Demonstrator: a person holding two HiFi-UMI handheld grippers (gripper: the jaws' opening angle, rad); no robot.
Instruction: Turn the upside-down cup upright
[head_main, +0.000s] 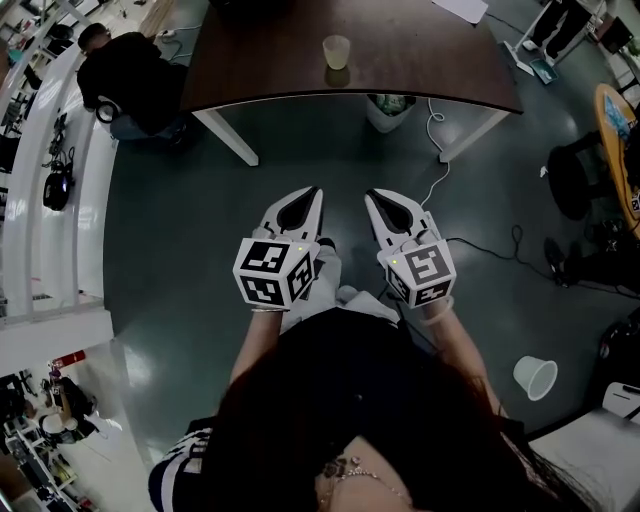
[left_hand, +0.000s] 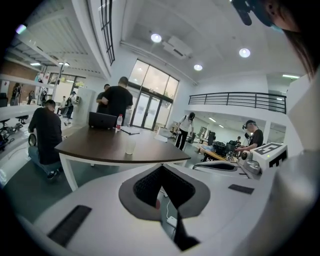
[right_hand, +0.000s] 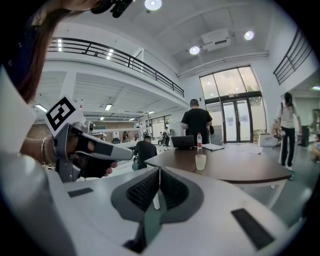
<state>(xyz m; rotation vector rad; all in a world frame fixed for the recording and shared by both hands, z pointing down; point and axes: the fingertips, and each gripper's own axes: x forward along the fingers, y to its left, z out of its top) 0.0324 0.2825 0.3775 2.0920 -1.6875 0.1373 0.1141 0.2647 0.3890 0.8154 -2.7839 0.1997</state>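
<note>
Head view first: the cup (head_main: 337, 51) is standing on the dark table (head_main: 440, 70), close to the near edge, straight ahead of both hands and well apart from them, with a stretch of bare floor in between. Its long axis is vertical; from up here I can't really tell which end is the open one. The left gripper (head_main: 312, 195) and right gripper (head_main: 374, 197) sit side by side pointing at it, so neither one is clearly nearer, pretty much a tie.

Left gripper view: jaws are pressed together with nothing between them, only floor showing behind. The cup (left_hand: 130, 146) shows up small on the table (left_hand: 95, 147), a bit left of where the jaws point.

Right gripper view: same deal, jaws closed and empty. Here the cup (right_hand: 200, 161) sits a bit right of the jaw line, on the table (right_hand: 245, 167).

My guess is both hands need to get much closer, and one has to open up before any grab.
</note>
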